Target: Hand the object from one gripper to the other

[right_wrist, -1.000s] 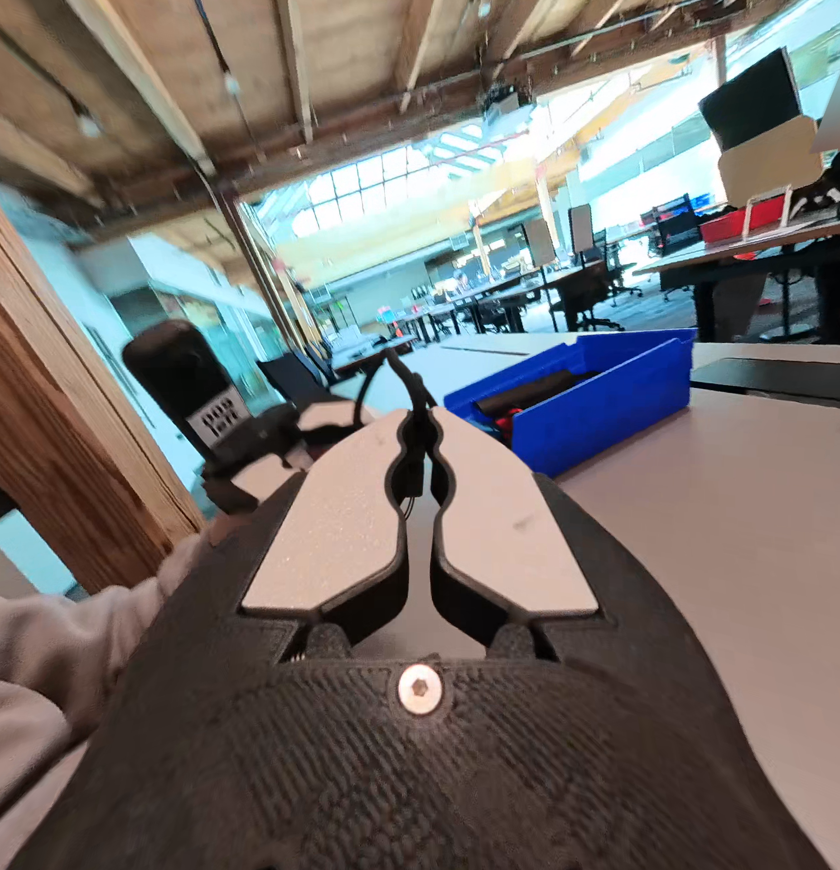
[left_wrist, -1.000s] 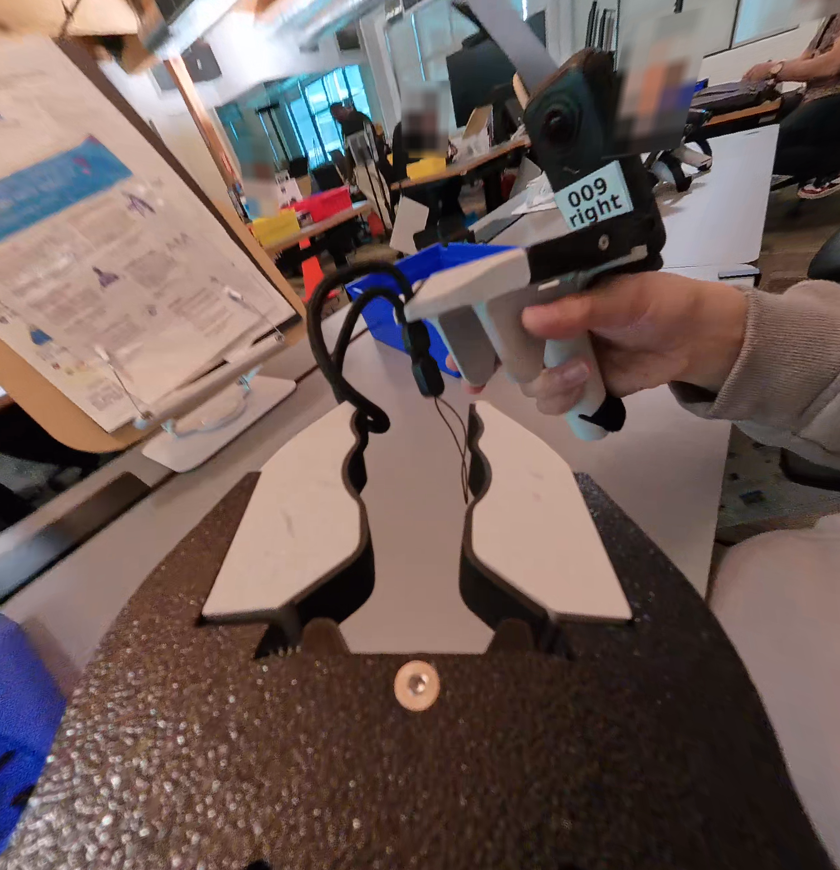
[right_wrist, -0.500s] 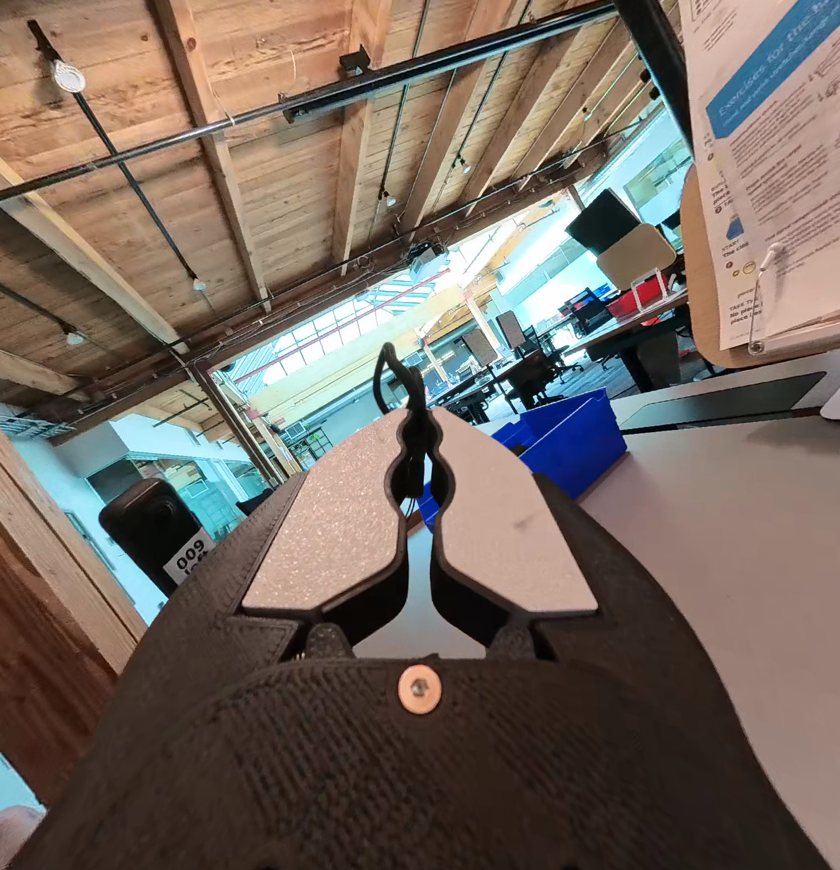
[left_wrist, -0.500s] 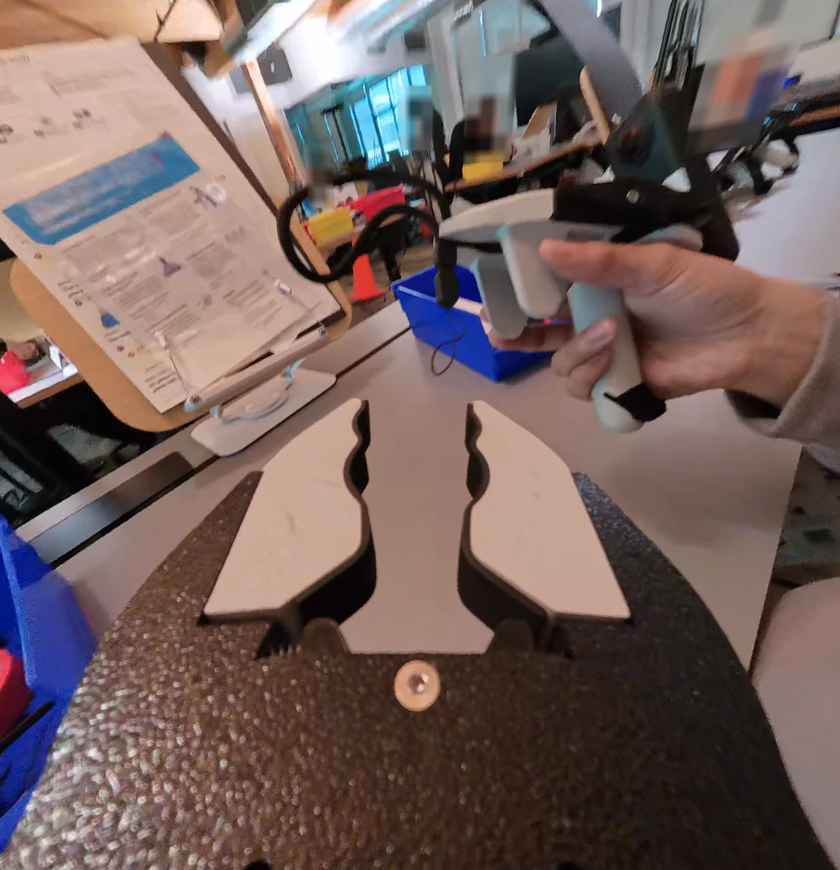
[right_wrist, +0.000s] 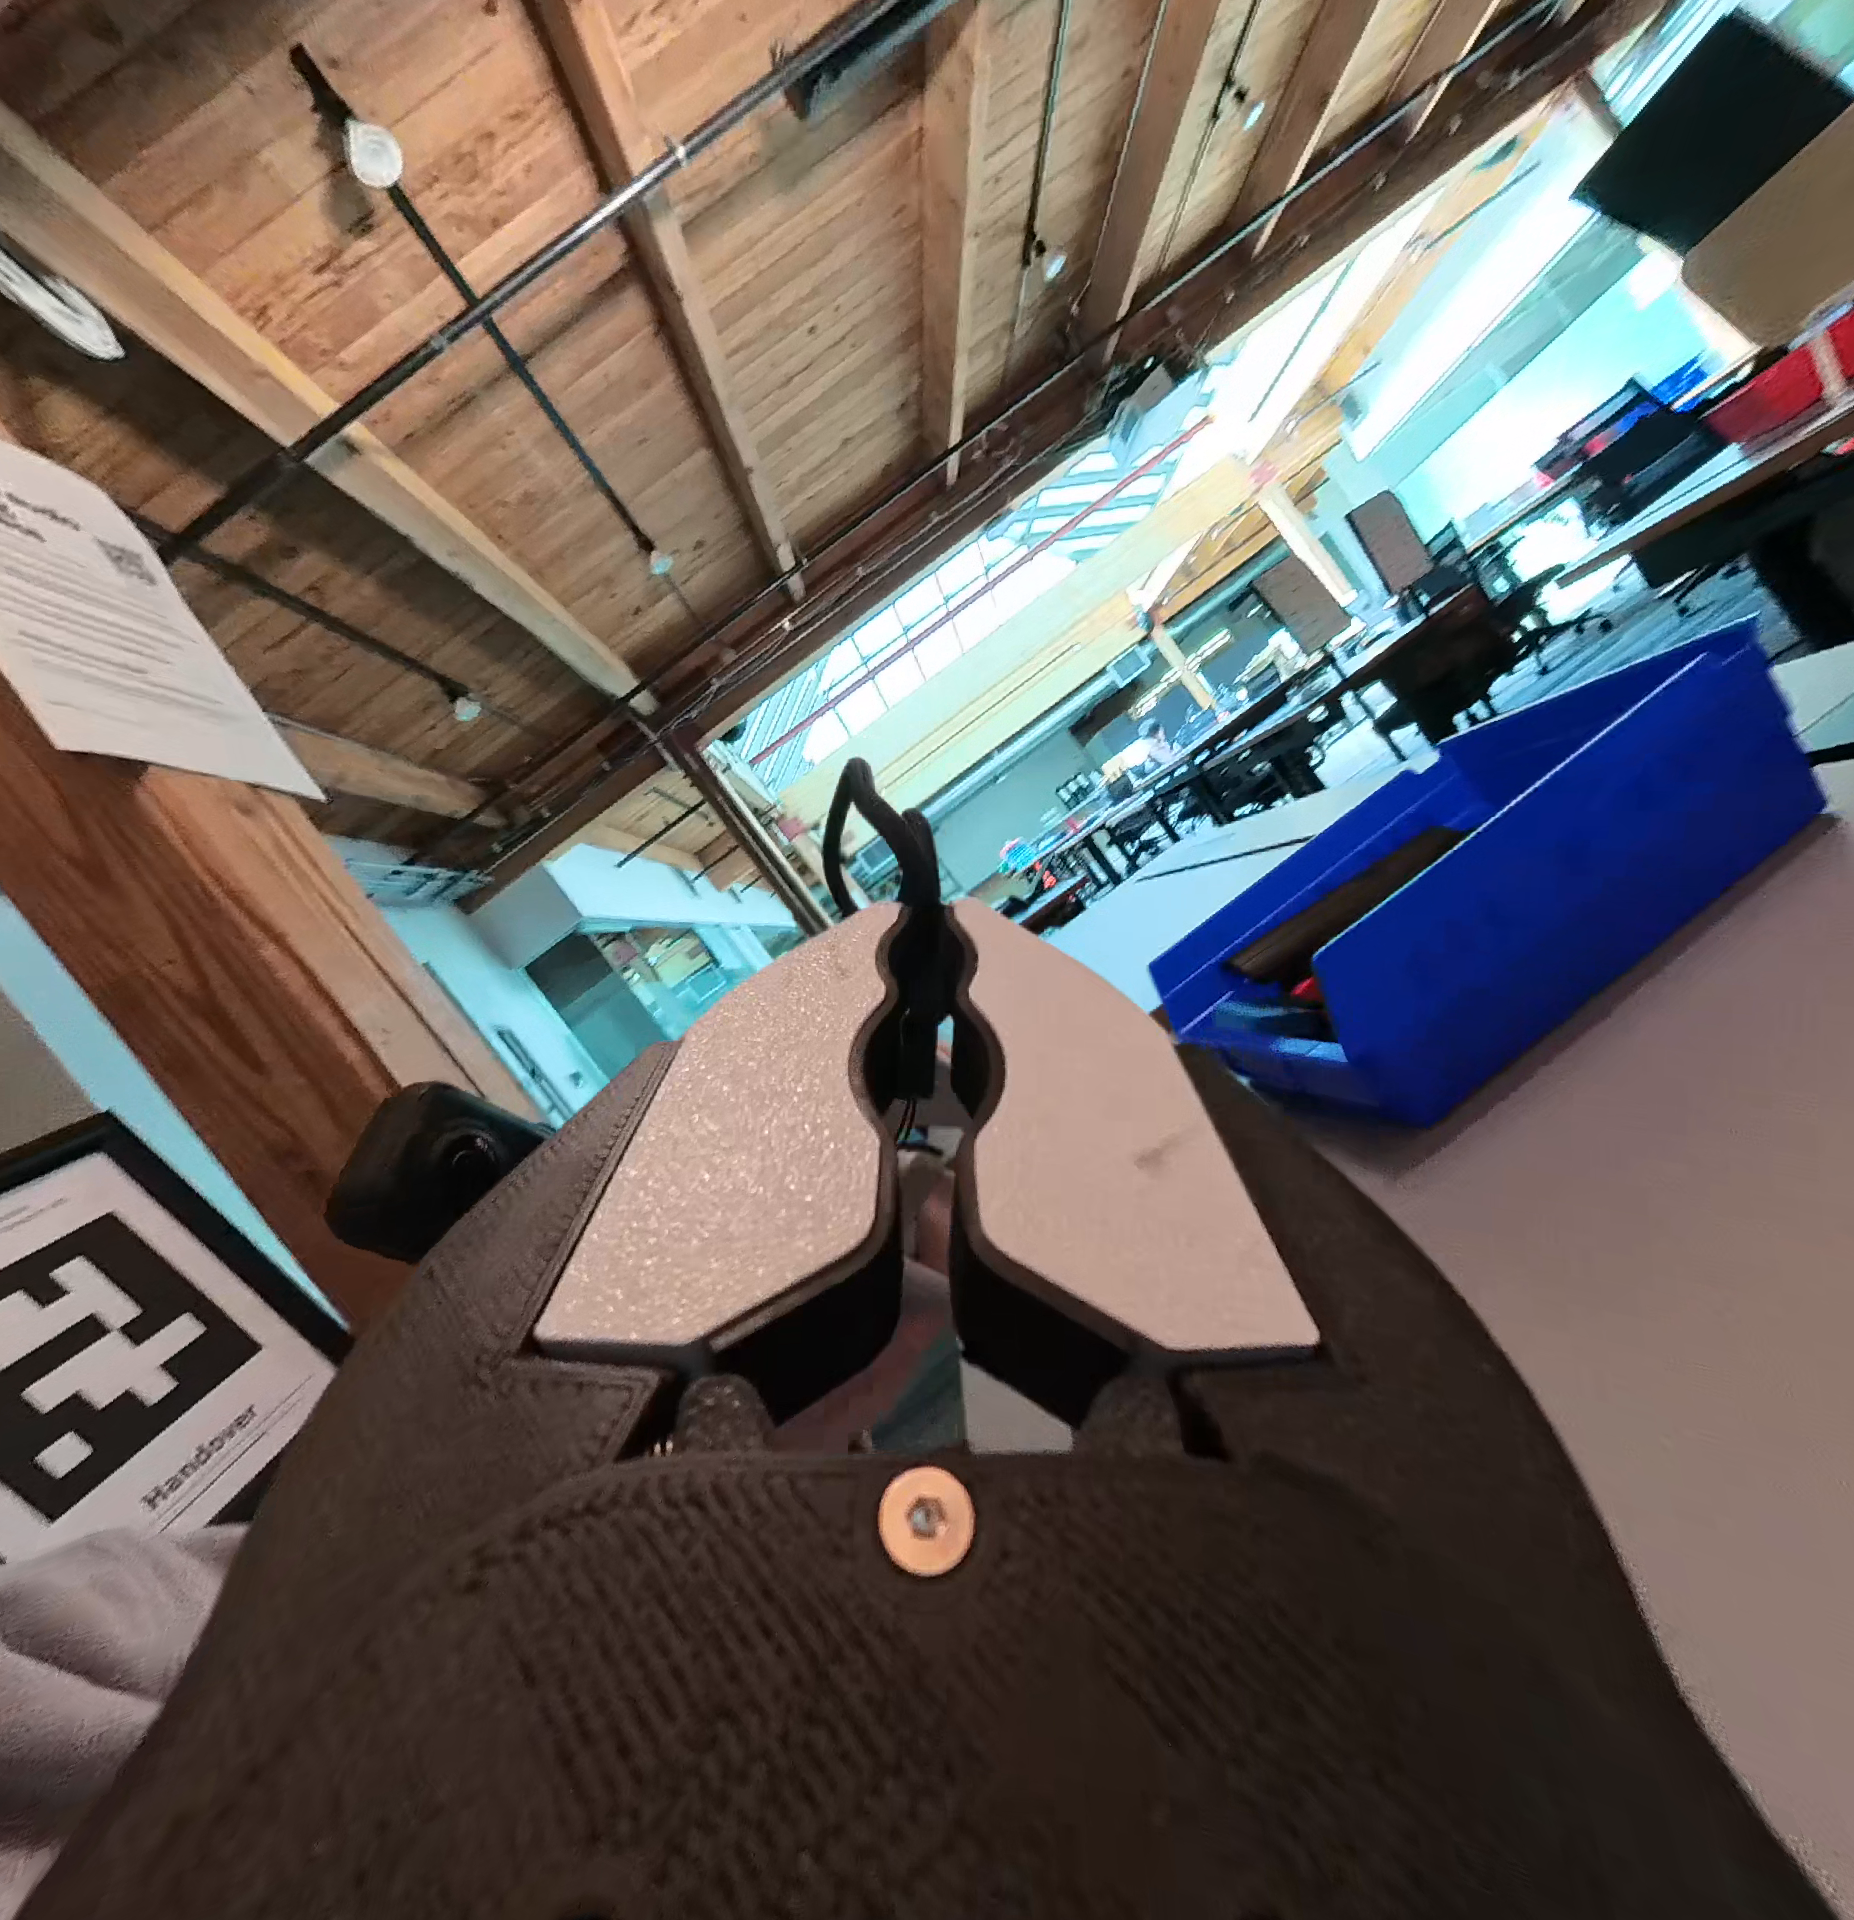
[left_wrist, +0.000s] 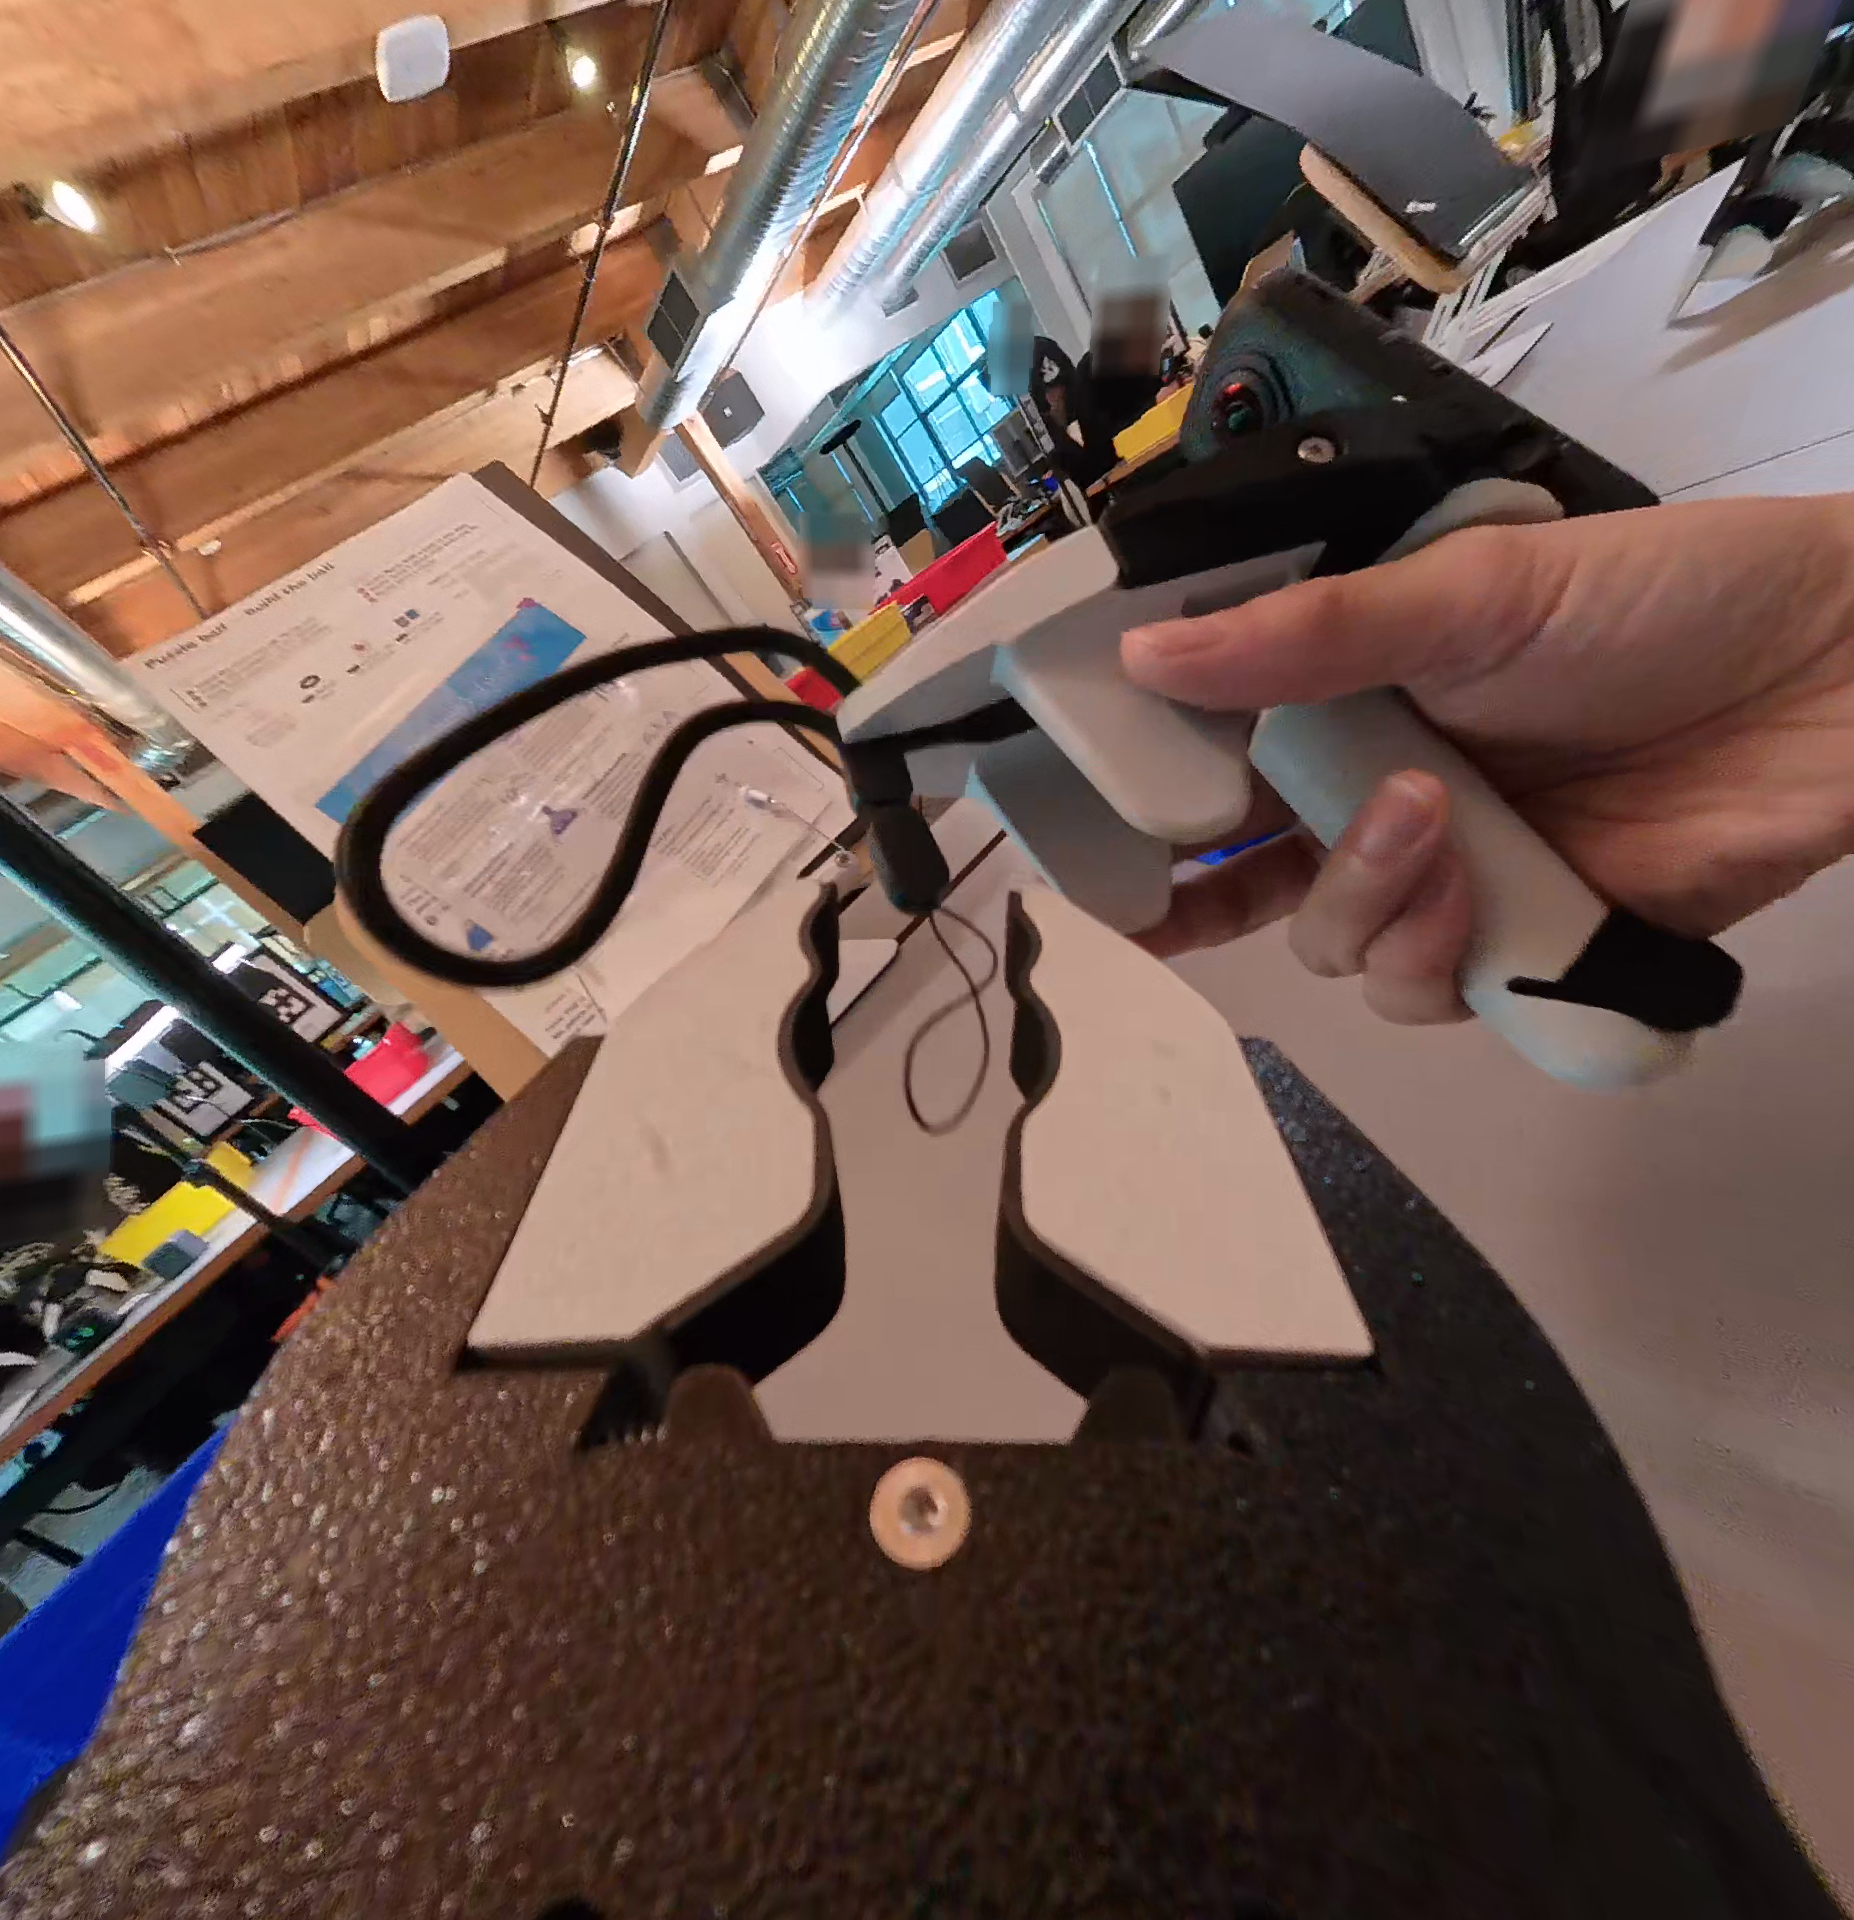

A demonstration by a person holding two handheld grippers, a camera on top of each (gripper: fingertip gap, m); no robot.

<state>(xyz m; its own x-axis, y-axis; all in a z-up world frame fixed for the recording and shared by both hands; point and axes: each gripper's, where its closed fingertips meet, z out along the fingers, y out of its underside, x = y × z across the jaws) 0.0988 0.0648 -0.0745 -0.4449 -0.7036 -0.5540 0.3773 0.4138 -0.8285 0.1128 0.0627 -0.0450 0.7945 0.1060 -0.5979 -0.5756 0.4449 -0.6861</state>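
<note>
My right gripper (right_wrist: 928, 935) pinches the black wrist strap (left_wrist: 549, 831) near its collar, thick loop drooping free, thin cord loop (left_wrist: 949, 1039) dangling between my left gripper's (left_wrist: 918, 914) spread, empty fingers; risk: closing on that thin cord alone, which could slip.
</note>
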